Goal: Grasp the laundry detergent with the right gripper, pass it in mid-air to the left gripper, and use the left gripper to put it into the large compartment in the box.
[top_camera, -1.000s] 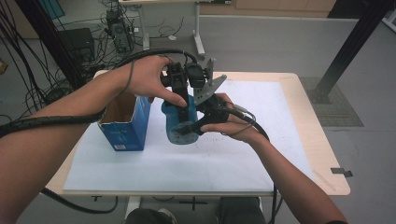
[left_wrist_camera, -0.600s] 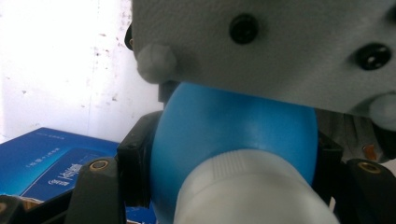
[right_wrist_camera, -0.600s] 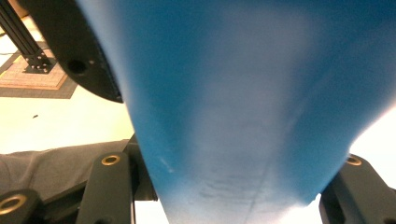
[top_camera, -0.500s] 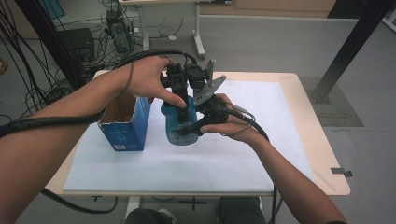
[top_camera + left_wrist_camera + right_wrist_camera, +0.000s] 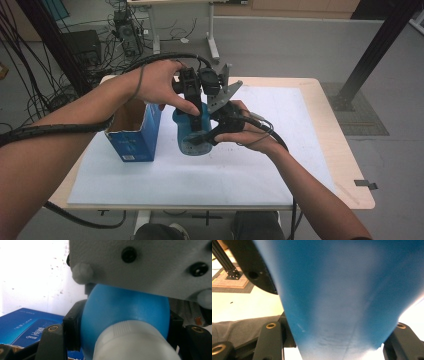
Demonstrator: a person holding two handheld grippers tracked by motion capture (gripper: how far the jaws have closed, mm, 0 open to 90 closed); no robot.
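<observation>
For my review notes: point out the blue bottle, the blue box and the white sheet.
blue bottle (image 5: pixel 192 135), high view, lower body.
blue box (image 5: pixel 135 142), high view, front face.
white sheet (image 5: pixel 200 180), high view, bare near part.

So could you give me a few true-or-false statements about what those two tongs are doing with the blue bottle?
1. Both tongs grip the same blue bottle. True: the left tongs hold its upper part, the right tongs its lower part.
2. The blue box lies flat and closed. False: it stands upright with its top open.
3. The box stands to the left of the bottle in the high view. True.
4. The bottle is red. False: it is blue with a white cap.
5. White paper covers the table. True.
</observation>
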